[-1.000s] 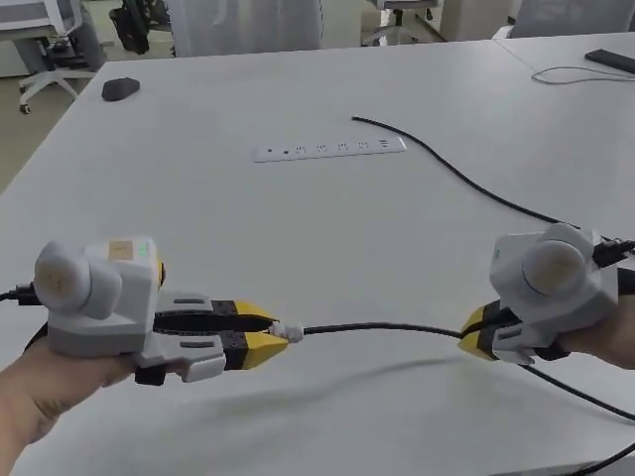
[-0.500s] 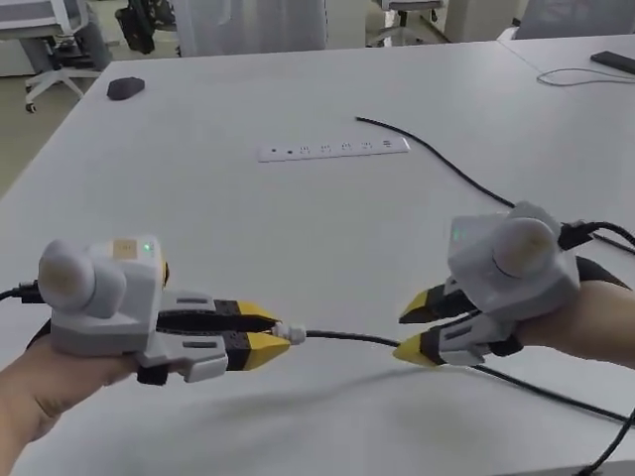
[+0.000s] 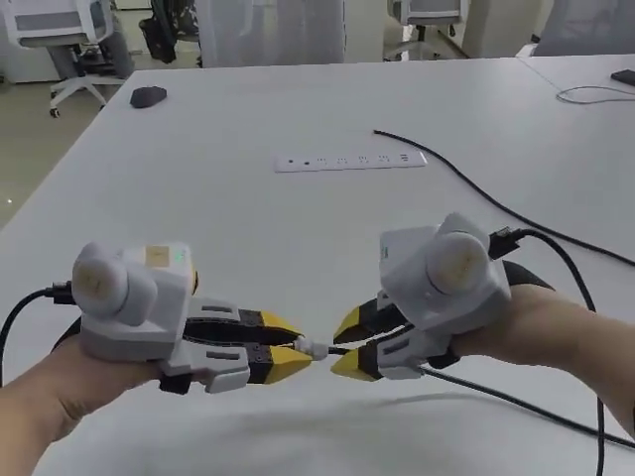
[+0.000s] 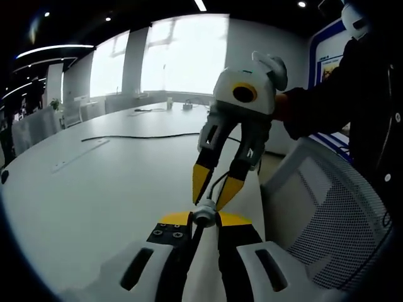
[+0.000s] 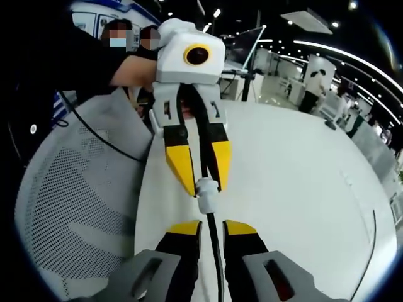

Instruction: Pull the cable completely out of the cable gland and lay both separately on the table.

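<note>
In the head view a wide white table [image 3: 248,228] runs away to the far side, where a white power strip [image 3: 349,161] lies flat with a black cord [image 3: 476,193] trailing off to the right, and a dark mouse [image 3: 148,96] sits near the far left edge; office chairs [image 3: 60,40] stand on the floor beyond. Near the person, the left gripper [image 3: 301,344] pinches the white cable gland [image 3: 316,349] at its yellow tips, held just above the table. The right gripper [image 3: 339,347] faces it from the right with its jaws spread, and the black cable [image 3: 496,399] passes between them and runs off to the near right. In the left gripper view the cable gland [image 4: 204,214] sits clamped between the two tips, the right gripper [image 4: 210,200] hangs just past it with jaws apart, tall bright windows line the far wall, and a mesh chair back [image 4: 327,207] stands at the right. In the right gripper view the cable [image 5: 212,251] lies in the gap between the open tips, ending at the gland in the left gripper's jaws, under rows of ceiling lights
</note>
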`<action>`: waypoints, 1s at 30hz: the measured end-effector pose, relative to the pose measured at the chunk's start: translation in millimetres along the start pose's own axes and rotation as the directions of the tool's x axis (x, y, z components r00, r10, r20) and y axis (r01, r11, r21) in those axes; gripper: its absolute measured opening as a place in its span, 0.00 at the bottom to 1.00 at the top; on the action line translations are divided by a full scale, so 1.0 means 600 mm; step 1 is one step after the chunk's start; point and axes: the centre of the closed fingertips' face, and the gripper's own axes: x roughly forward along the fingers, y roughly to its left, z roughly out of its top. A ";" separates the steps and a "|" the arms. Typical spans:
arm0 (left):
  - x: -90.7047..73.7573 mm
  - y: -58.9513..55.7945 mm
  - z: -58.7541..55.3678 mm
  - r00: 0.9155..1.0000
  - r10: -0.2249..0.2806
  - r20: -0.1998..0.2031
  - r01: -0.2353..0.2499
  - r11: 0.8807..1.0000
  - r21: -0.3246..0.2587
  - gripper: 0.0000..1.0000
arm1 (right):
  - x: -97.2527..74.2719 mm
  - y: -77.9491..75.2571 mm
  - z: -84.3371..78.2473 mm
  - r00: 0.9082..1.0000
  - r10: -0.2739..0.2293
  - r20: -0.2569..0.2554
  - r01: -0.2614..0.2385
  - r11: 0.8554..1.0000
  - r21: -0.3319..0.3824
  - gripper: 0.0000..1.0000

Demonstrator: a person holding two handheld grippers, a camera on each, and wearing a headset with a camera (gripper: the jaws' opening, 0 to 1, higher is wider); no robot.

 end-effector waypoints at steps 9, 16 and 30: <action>-0.007 0.000 -0.004 1.000 -0.004 0.009 0.004 1.000 -0.012 0.15 | 0.002 0.008 0.005 1.000 0.005 0.018 -0.004 0.998 -0.063 0.00; -0.026 0.000 -0.004 1.000 0.011 0.007 -0.011 1.000 -0.007 0.15 | -0.004 0.006 -0.003 1.000 0.000 0.012 0.000 0.998 -0.065 0.00; -0.061 0.019 -0.020 0.998 0.058 0.011 -0.058 0.998 -0.040 0.15 | -0.019 -0.008 -0.044 0.999 -0.013 -0.045 0.013 1.000 -0.009 0.00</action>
